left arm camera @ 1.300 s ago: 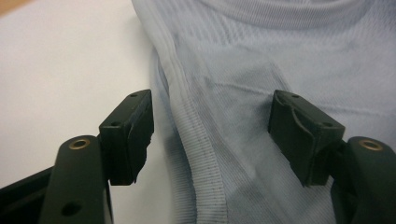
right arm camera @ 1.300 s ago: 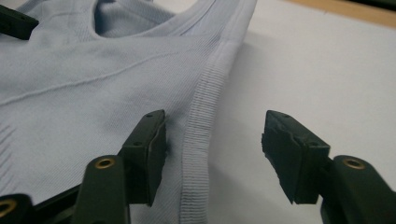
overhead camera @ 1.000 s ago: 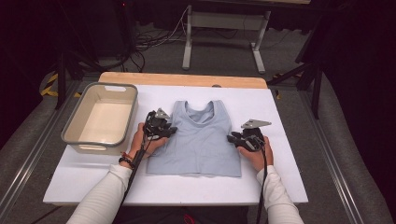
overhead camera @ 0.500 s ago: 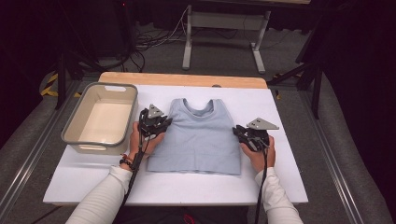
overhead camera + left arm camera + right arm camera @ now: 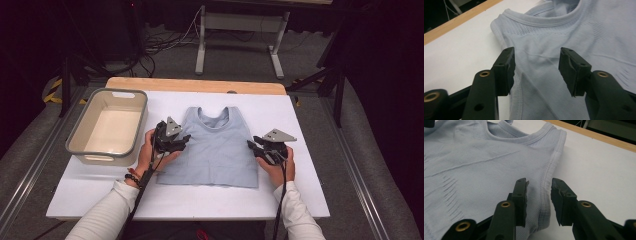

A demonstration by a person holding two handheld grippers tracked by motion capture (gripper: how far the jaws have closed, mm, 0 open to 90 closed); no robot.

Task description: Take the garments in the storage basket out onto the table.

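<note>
White table (image 5: pixel 300 200) with grey bin (image 5: pixel 107 127), pale-blue top (image 5: pixel 215 147).

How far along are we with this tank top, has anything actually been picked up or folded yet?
Done: the light blue tank top lies spread flat on the white table, unfolded. In hand: the left gripper and right gripper are open, each straddling a side hem below an armhole, with nothing pinched yet. Left: closing on the fabric and, probably, folding it or moving it to the empty bin.

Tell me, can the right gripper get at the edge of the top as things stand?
Probably yes. The right gripper is open with its jaws on either side of the ribbed side edge of the top, and nothing lies between.
</note>
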